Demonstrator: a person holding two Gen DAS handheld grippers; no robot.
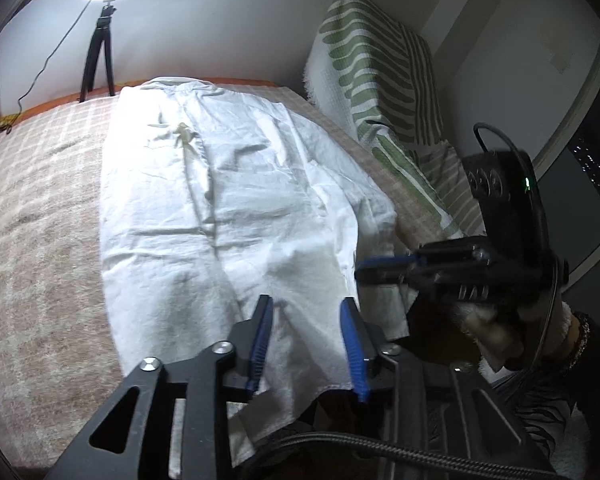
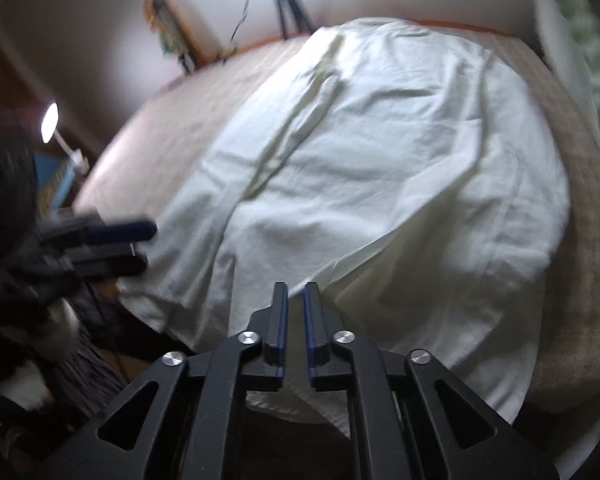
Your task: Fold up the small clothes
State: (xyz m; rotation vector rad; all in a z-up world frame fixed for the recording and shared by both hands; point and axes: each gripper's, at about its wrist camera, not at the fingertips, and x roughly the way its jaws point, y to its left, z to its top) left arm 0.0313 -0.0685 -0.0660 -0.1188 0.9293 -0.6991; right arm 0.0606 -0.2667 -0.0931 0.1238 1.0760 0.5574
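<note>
A white garment (image 1: 220,200) lies spread flat and wrinkled on a beige checked cover (image 1: 40,220); it fills the middle of the right wrist view (image 2: 380,160). My left gripper (image 1: 306,304) hovers over the near hem, open, its blue pads wide apart and the cloth passing loosely beneath them. It shows from the side at the garment's left edge (image 2: 150,246). My right gripper (image 2: 296,288) has its pads almost together at the near right edge. A raised fold of the garment runs into its tips (image 1: 358,268).
A ring light on a black tripod (image 1: 100,60) stands at the far side. A green-and-white patterned throw (image 1: 380,80) rises at the right. A hand in a white cuff (image 1: 500,332) holds the right gripper. A small lamp (image 2: 50,122) glows at the left.
</note>
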